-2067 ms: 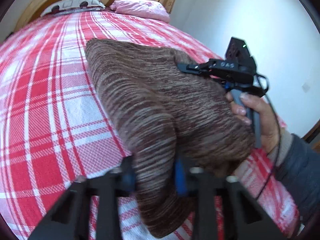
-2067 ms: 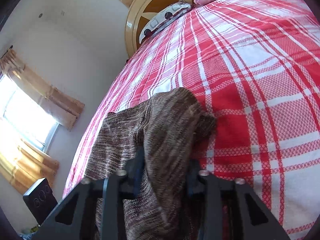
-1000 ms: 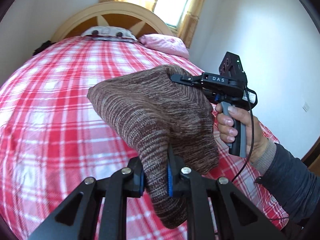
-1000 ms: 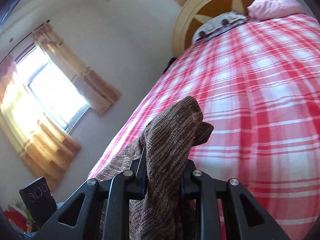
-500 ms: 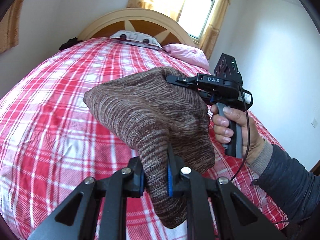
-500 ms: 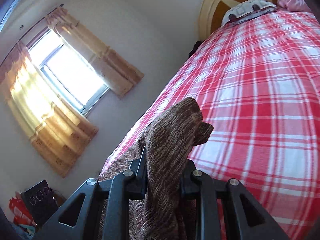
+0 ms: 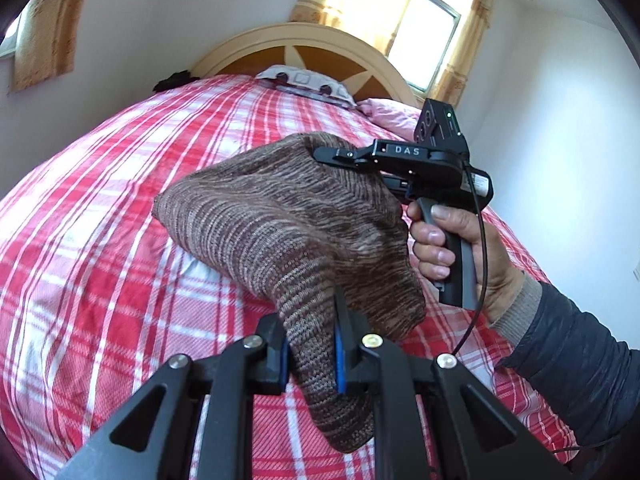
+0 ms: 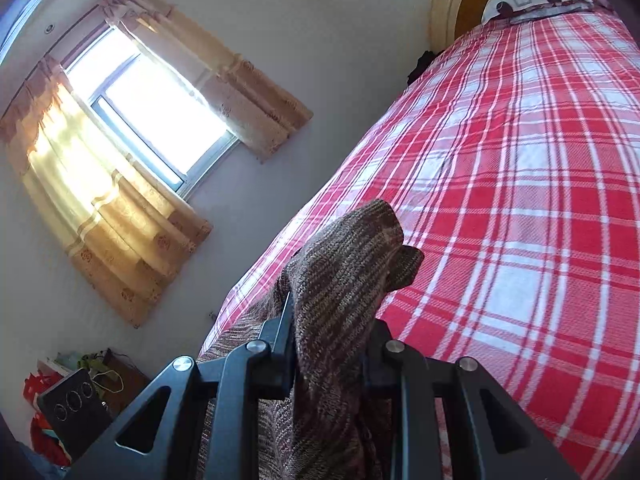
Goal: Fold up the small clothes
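Knitted brown sweater (image 7: 288, 220) is held bunched above the bed (image 7: 80, 280) | left gripper (image 7: 310, 354) and right gripper (image 8: 330, 354) are each clamped on a thick fold | judged soft, light, limp, stretchy | edges or corners are best gripped.

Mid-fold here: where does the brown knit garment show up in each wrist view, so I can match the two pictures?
Left wrist view: the brown knit garment fills the centre, one end pinched in the left gripper, the other in the right gripper.
Right wrist view: bottom centre, bunched between the right gripper's fingers.
Shared landmark: the patterned pillow at the headboard.
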`<move>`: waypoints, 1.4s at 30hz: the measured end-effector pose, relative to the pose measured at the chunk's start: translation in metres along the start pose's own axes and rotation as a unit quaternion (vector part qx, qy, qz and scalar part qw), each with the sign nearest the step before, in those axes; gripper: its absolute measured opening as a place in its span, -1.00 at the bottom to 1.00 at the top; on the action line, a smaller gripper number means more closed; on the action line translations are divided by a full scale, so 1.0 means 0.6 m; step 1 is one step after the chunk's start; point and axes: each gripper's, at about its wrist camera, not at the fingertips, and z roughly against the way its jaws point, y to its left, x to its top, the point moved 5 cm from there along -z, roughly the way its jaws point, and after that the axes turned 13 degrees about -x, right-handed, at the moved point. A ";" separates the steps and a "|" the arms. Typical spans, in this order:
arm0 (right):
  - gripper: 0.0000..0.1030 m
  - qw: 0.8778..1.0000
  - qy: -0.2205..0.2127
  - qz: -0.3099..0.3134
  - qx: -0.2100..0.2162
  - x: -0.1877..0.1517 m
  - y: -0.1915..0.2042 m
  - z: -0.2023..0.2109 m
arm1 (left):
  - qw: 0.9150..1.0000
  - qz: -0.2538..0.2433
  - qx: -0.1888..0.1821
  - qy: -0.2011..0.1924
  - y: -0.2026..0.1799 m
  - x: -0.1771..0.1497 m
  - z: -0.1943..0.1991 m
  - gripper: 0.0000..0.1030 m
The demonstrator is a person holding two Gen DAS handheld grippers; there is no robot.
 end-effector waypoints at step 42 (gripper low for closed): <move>-0.06 0.987 0.113 0.009 -0.112 -0.060 -0.027 -0.130 | 0.995 0.093 0.031 0.036 0.065 -0.093 -0.020 -0.63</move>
